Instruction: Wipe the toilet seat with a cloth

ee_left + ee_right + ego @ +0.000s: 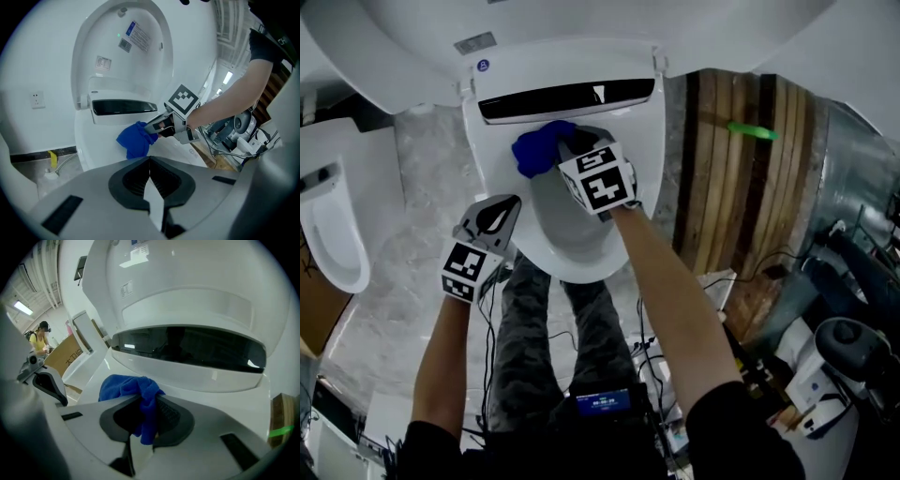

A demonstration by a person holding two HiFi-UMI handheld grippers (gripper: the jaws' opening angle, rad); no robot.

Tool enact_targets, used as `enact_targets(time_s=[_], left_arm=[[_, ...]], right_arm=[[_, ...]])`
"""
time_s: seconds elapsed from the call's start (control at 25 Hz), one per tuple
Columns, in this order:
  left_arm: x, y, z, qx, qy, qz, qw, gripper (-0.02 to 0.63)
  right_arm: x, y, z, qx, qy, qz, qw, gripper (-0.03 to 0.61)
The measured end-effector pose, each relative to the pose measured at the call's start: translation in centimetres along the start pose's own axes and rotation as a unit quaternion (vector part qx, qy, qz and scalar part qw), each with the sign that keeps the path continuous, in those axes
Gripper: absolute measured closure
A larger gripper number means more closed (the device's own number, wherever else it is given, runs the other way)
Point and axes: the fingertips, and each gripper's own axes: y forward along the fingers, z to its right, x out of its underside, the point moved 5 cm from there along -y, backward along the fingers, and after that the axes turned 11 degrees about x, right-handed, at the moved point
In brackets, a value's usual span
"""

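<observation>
The right gripper (147, 416) is clamping a blue cloth (123, 386), its jaws closed on one fold of the fabric while the rest is bunching out ahead of the tips. In the head view the cloth (542, 148) is lying on the rear left part of the toilet seat (499, 164), just in front of the dark panel (567, 99) at the hinge end, with the lid (581, 23) standing raised behind it. The left gripper (499, 217) is hanging near the seat's left edge, jaws together and holding nothing.

The step in hand looks like the wipe along the back of the ring. To do it well, the person is probably best off pressing the loose bunch flat onto the plastic so that cloth, not the hard jaw tips, is doing the rubbing. The stroke should be following the curve of the seat rather than cutting across the bowl, where the hanging end could dip in. Since only a narrow fold is pinched, a hard drag may be pulling the cloth free, so light, even pressure seems wiser. The left gripper should be staying clear of the path.
</observation>
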Motion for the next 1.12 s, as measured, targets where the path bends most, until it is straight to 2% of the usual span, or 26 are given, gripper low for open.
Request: enact_targets(time_s=[0.16,0.36,0.44,0.56,0.72,0.92,1.12], left_arm=[[0.6,-1.2,-0.8,-0.011,-0.008,0.003,0.9999,0.601],[1.4,-1.9,-1.0,-0.020,-0.016,0.010,0.9996,0.602],[1.7,-2.1,-1.0,-0.024,-0.018,0.012,0.9995,0.601],[2.0,-2.4,-0.8,-0.033,-0.020,0.015,0.9991,0.601],[3.2,-3.8,-0.6,-0.065,-0.028,0.023,0.9972,0.601],[4.4,-4.6,2.7,-0.083,-0.031,0.028,0.9957,0.601],[3.1,-4.7,7.4,-0.090,-0.005,0.027,0.9956,0.601]], right_arm=[[-0.9,0.7,-3.1,-0.025,-0.009,0.002,1.000,0.508],[-1.2,0.9,-4.7,-0.045,-0.016,-0.007,0.999,0.509],[-1.1,0.7,-6.1,-0.063,-0.036,-0.011,0.997,0.509],[-1.2,-0.2,-8.7,-0.088,-0.066,0.005,0.994,0.509],[-1.3,-1.9,-11.0,-0.115,-0.072,0.037,0.990,0.509],[-0.3,-5.2,-11.0,-0.123,-0.086,0.056,0.987,0.509],[-0.1,-10.6,-9.3,-0.115,-0.097,0.074,0.986,0.509]])
